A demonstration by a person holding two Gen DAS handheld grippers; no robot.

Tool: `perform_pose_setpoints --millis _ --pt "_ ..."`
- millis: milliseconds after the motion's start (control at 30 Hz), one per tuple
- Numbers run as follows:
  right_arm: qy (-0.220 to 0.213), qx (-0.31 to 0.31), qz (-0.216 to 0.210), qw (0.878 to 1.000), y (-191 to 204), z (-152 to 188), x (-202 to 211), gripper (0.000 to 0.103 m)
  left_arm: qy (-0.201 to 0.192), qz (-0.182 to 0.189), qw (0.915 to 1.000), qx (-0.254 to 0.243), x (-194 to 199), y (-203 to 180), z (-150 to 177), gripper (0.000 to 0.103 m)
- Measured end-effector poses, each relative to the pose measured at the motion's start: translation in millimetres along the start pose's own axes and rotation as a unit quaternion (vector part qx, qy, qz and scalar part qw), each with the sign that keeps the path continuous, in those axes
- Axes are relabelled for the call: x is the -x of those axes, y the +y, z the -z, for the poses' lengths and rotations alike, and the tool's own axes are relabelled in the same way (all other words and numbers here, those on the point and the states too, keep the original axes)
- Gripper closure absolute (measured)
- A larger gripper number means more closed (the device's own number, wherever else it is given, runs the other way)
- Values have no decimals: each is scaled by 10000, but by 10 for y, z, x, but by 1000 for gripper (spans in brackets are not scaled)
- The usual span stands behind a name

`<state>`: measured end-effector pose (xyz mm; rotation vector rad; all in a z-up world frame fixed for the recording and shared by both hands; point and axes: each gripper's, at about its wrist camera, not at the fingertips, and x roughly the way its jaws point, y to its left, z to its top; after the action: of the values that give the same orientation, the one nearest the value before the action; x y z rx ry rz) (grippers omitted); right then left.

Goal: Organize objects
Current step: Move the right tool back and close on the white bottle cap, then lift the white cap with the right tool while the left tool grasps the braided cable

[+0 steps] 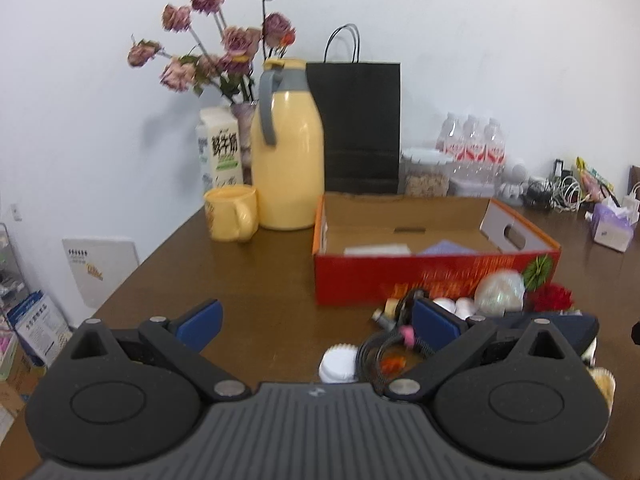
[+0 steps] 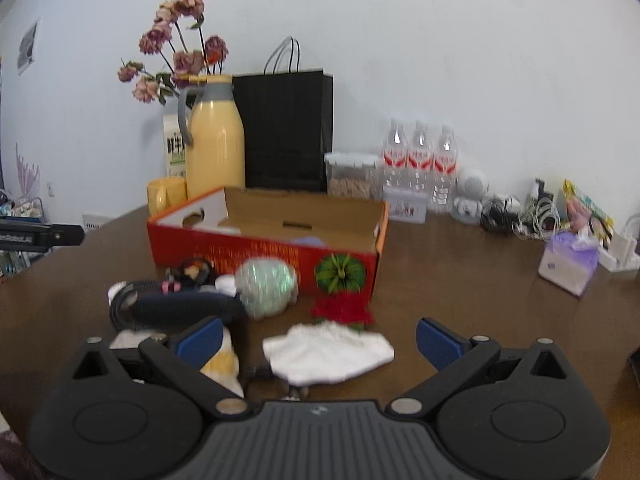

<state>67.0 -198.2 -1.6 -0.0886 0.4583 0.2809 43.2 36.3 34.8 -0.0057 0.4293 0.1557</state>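
Left gripper (image 1: pixel 316 326): jaws spread wide, holding nothing, hovering over the brown table (image 1: pixel 248 280).
Right gripper (image 2: pixel 318 338): also wide open and empty.
Between the right fingers: a white cloth (image 2: pixel 328 354) lies flat, just ahead of the tips.
At the left gripper's right finger: a coiled black cable (image 1: pixel 380 350) and a white cap (image 1: pixel 338 362), close in.
Beyond the cloth: a red flower (image 2: pixel 342 310), a shiny wrapped ball (image 2: pixel 266 286) and a dark blue case (image 2: pixel 188 306), bunched together.
Farther out: the red cardboard box (image 2: pixel 264 258), open-topped, with a few flat items inside.
Step in hand: judged as choosing the next loose item.
Next move: likely lower the right gripper around the cloth, pinch a fold, and carry it over the box wall.
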Motion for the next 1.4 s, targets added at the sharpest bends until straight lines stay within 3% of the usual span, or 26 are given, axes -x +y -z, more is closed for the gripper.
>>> perform_pose_setpoints --millis 400,700,1133,1200,1267,1400 --pt "746 -132 -2 9971 -33 375 -112 0 378 70 9992 72 53 73 283 0" --pt "864 -203 -240 9958 -19 402 -241 7 528 85 9984 182 -3 96 343 0" --pt "1091 -145 -380 9932 -16 435 -457 36 702 127 9971 264 -104 80 396 0" --pt "1068 -115 -411 9934 1 425 -470 46 723 107 9969 284 -111 96 403 0" --pt "1032 -128 -501 9933 7 418 -464 64 733 98 9968 307 -117 104 408 0" --pt "989 -46 -563 9935 33 428 -432 64 751 101 9967 296 -134 92 408 0"
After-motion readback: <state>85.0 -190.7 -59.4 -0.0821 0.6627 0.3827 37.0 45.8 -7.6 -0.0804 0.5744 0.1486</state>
